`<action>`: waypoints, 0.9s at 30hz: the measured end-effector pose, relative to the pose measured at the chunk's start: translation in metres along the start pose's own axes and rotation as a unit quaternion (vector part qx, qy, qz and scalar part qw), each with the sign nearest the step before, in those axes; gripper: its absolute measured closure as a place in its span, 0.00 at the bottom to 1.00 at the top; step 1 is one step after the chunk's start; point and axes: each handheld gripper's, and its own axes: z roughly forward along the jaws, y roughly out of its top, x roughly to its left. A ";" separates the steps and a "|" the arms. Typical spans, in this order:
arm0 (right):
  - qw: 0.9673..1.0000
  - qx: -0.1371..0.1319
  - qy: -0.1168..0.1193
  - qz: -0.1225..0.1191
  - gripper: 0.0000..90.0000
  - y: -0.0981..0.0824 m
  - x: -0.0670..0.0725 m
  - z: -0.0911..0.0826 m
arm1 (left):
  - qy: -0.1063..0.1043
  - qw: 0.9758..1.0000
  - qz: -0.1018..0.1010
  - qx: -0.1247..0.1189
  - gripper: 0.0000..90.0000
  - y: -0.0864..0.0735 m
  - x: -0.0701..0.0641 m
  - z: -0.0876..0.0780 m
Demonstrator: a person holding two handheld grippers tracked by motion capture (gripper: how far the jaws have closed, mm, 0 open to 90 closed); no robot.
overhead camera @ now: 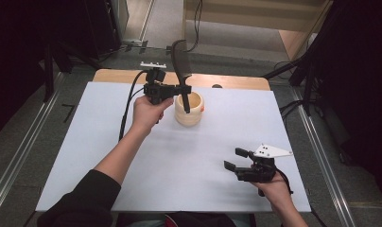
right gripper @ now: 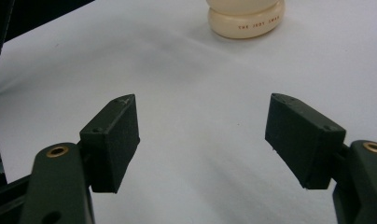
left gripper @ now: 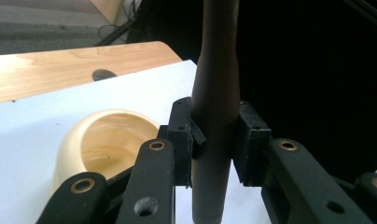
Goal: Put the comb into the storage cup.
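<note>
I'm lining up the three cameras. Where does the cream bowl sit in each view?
High view: cream bowl above centre on the white table, under the dark utensil held upright by the left gripper.
Left gripper view: lower left, beside that gripper's fingers.
Right gripper view: top edge, right of centre.
Shared landmark: the white table.

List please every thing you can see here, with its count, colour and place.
Bowl: one, cream, on the far middle of the white sheet.
Utensil: one, dark, long, upright, lower end over the bowl, handle clamped in the left gripper.
White sheet: one, covering the table.
Table: one, light wood, bare strip at the far edge.
Left gripper: one, black, shut on the utensil, beside the bowl.
Right gripper: one, black, open, near right of the sheet.
Forearms: two, dark sleeve on the left.
</note>
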 end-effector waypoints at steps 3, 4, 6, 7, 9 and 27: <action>1.000 -0.001 0.000 -0.001 0.27 0.000 0.000 0.000 | 0.008 1.000 0.001 -0.004 0.80 0.003 0.001 0.002; 1.000 -0.002 0.000 -0.001 0.27 0.000 0.001 0.000 | 0.011 1.000 0.002 -0.006 0.80 0.004 0.001 0.003; 1.000 0.000 -0.003 -0.002 0.27 0.001 0.001 0.000 | 0.020 1.000 0.006 -0.010 0.80 0.005 0.002 0.004; 1.000 -0.001 -0.003 -0.002 0.27 0.001 0.001 -0.001 | 0.023 1.000 0.006 -0.012 0.80 0.006 0.003 0.005; 1.000 -0.002 -0.004 -0.003 0.27 0.001 0.000 -0.001 | 0.028 0.999 0.011 -0.017 0.80 0.007 0.005 0.007; 1.000 0.002 0.004 -0.005 0.27 0.001 0.001 0.001 | 0.057 0.997 0.026 -0.050 0.80 0.004 0.023 0.021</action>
